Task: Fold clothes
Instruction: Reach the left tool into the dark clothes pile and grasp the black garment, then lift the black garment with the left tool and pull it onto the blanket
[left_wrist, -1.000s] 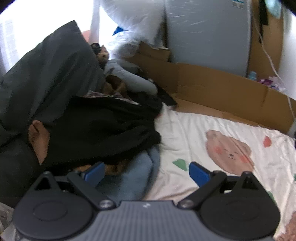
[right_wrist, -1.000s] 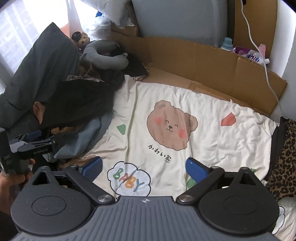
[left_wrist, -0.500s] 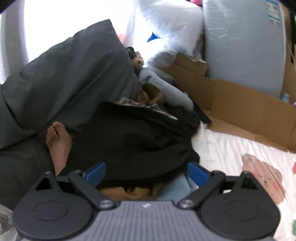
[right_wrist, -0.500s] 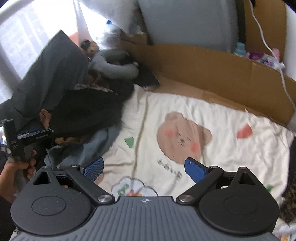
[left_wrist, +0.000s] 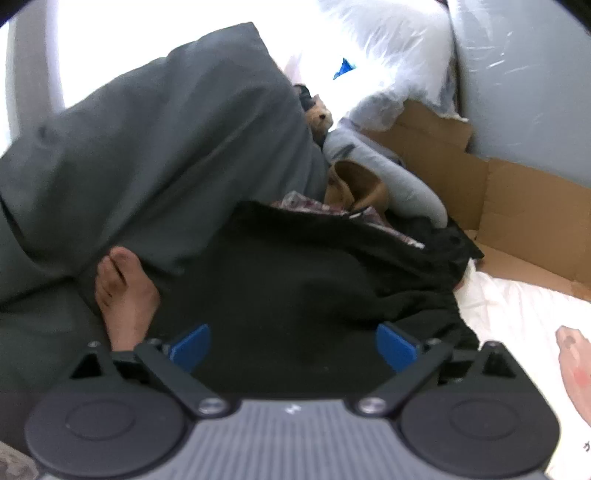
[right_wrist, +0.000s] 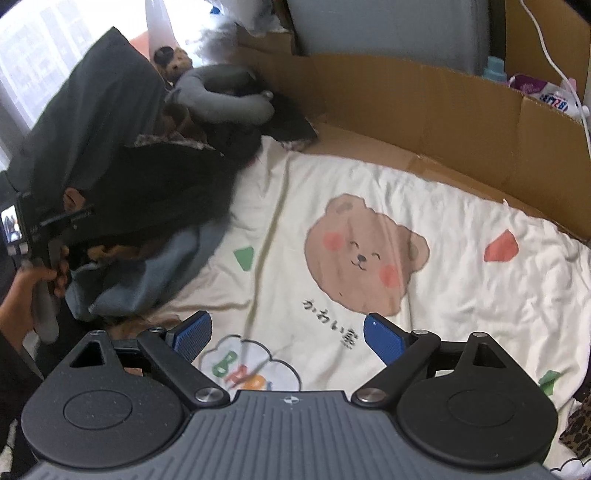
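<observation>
Left gripper (left_wrist: 293, 345) fingers apart over black garment (left_wrist: 314, 295) — clothes pile (right_wrist: 147, 206), bear blanket (right_wrist: 369, 240)

My left gripper (left_wrist: 293, 345) sits over the heap of clothes (left_wrist: 314, 295) at the left of the bed, its jaws spread, with my foot (left_wrist: 123, 291) just left of it under the edge of the big pillow (left_wrist: 155, 162). My right gripper (right_wrist: 286, 336) hangs, jaws apart, above the near edge of the blanket (right_wrist: 461, 221), which spreads right of the heap. A cardboard wall (right_wrist: 424, 110) stands along the far side, and the neck pillow (right_wrist: 221, 96) and a small stuffed toy (right_wrist: 177, 64) lie at the far left.
</observation>
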